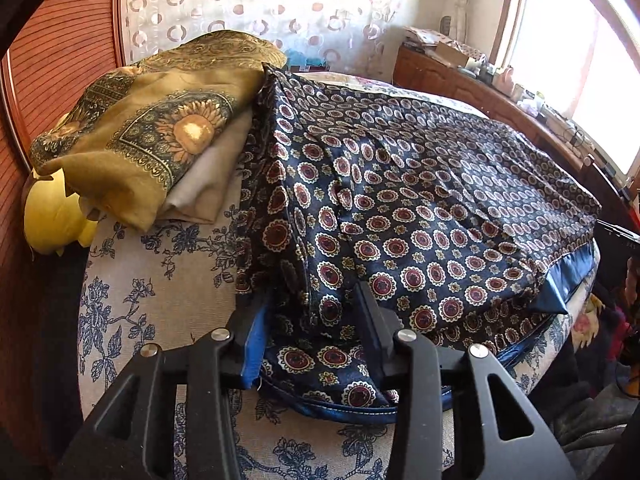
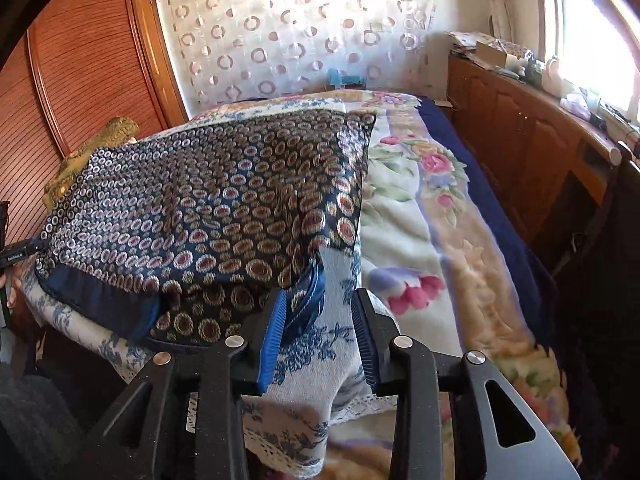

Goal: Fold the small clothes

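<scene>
A navy satin garment (image 1: 400,208) with red and cream medallions lies spread on a blue floral cover. It also shows in the right wrist view (image 2: 208,208). My left gripper (image 1: 308,312) is open, its jaws standing on either side of the garment's near hem corner. My right gripper (image 2: 320,316) is open at the garment's other near corner, where a blue satin hem fold (image 2: 310,300) lies between the fingers. Neither gripper pinches the cloth.
A folded olive scarf with sunflowers (image 1: 152,128) sits on a beige cloth at the back left, beside a yellow plush (image 1: 48,216). A floral blanket (image 2: 440,216) covers the bed to the right. A wooden cabinet (image 2: 520,120) with clutter stands under the window.
</scene>
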{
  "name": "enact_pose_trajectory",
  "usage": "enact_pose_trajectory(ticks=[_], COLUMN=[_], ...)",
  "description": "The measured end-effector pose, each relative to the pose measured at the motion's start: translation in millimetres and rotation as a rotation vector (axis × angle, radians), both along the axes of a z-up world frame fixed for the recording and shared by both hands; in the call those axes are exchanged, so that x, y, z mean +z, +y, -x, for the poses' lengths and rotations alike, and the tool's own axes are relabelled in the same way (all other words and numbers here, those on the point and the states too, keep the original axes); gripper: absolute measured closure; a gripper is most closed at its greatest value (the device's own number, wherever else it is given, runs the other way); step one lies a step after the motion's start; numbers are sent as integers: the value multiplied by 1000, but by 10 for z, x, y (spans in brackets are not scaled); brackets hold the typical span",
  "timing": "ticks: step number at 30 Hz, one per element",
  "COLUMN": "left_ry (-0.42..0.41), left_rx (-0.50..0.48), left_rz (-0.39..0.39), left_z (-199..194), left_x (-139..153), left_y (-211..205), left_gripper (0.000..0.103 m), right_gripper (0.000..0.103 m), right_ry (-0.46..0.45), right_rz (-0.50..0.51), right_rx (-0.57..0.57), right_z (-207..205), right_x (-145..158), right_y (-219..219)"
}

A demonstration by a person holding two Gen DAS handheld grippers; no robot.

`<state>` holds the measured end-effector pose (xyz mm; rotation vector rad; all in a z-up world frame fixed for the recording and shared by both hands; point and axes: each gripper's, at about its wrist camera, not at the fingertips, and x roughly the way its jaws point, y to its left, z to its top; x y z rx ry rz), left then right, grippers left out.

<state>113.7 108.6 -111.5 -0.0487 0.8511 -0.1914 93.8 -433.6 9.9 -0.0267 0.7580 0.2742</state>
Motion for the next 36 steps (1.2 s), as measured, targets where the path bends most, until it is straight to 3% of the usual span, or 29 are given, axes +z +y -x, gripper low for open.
enact_pose_trajectory(ticks=[5,8,11,13,15,24,28,30,36], left_ry=[-2,-3,-8,-9,-9,-20,-30,-49,-86], left_rx=[-24,-34,-33,-31,-27,-16,6,21,57], left_rz=[17,9,0,-3,0,-6,19,22,17], left_z=[-13,2,2,-8,-8,15,47,112,220], left_x=[-3,-9,-16,-27,-27,-37,13,72,205], left_y=[-96,-132,-166,-193,-185,-164,-124,-84,11], left_gripper=[38,31,30,30,30,30,30,30,30], right_gripper=[68,68,68,92,99,100,100,92,87], right_ry=[-4,1,-14,-21,-25,-62,-34,-37,-109], right_rz=[-1,43,39,31,22,60,102,93,63], right_rx=[4,-11,-3,10,23,-80,-60,-62,-60], right_z=[-113,-184,-186,-153,-107,507,467,418,426], right_x=[-59,-151,-169,-175,-183,94,23,59,197], right_y=[70,101,133,144,137,10,143,179,269])
